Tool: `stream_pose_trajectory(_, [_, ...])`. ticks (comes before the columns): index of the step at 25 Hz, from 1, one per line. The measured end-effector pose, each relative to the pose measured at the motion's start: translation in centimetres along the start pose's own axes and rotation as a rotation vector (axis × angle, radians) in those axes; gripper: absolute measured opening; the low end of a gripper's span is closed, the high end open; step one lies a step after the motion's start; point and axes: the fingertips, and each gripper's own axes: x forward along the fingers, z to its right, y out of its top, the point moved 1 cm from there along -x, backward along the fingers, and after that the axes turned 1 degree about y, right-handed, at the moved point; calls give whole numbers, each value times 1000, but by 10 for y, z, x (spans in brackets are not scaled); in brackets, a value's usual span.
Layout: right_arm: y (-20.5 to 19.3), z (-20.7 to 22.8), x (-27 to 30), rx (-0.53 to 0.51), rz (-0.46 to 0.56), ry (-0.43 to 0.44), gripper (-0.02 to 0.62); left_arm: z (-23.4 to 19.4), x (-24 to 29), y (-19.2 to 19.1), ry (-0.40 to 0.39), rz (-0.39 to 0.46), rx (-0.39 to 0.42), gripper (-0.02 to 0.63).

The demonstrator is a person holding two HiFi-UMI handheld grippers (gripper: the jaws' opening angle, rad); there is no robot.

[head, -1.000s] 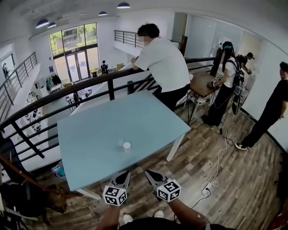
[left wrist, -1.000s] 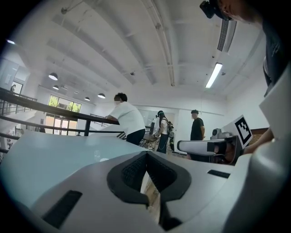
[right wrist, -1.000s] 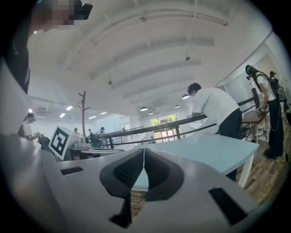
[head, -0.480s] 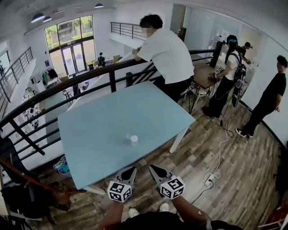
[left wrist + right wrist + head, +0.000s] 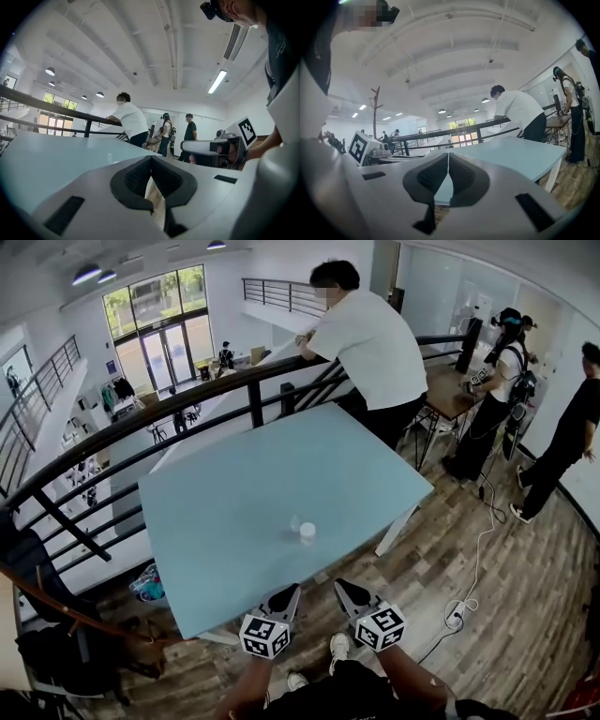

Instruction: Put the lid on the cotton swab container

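A small white round piece (image 5: 307,533) stands on the light blue table (image 5: 234,512), near its front edge. A small clear piece (image 5: 294,522) sits just behind it to the left. Which of them is the lid and which the cotton swab container is too small to tell. My left gripper (image 5: 286,594) and right gripper (image 5: 344,586) hover side by side at the table's front edge, short of both pieces. In the left gripper view the left gripper (image 5: 151,158) is shut with nothing in it. The right gripper (image 5: 448,154) is shut and holds nothing in its own view.
A black railing (image 5: 187,409) runs behind the table. A person in a white shirt (image 5: 370,343) leans on it at the far right corner. Other people (image 5: 577,427) stand on the wooden floor to the right, where a white cable (image 5: 473,568) trails.
The head view has swung, so the table and both pieces now sit further right in the picture. Both grippers stay shut by the front edge.
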Motion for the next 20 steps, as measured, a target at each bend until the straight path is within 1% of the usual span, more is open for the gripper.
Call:
stream_pose_trajectory(4, [3,18,22,-12,-22,39,20,-14,19,3,35,-9,-13,12])
stream_pose_trajectory(8, [17,35,52,-27,-36,86,20,-36,42,19,70,-6,4,12])
stream_pose_trajectory(12, [26,57,68,-40,-42,118,20,-50,65,27,106,-7,6,12])
stream_pose_trajectory(17, [36,83,91,-24,-26,153,20,-59,81,43,151,-26,82,12])
stream_pose_trajectory(20, [42,96,99,-22,-22,171,20,-62,93,51,167,-24,81,12])
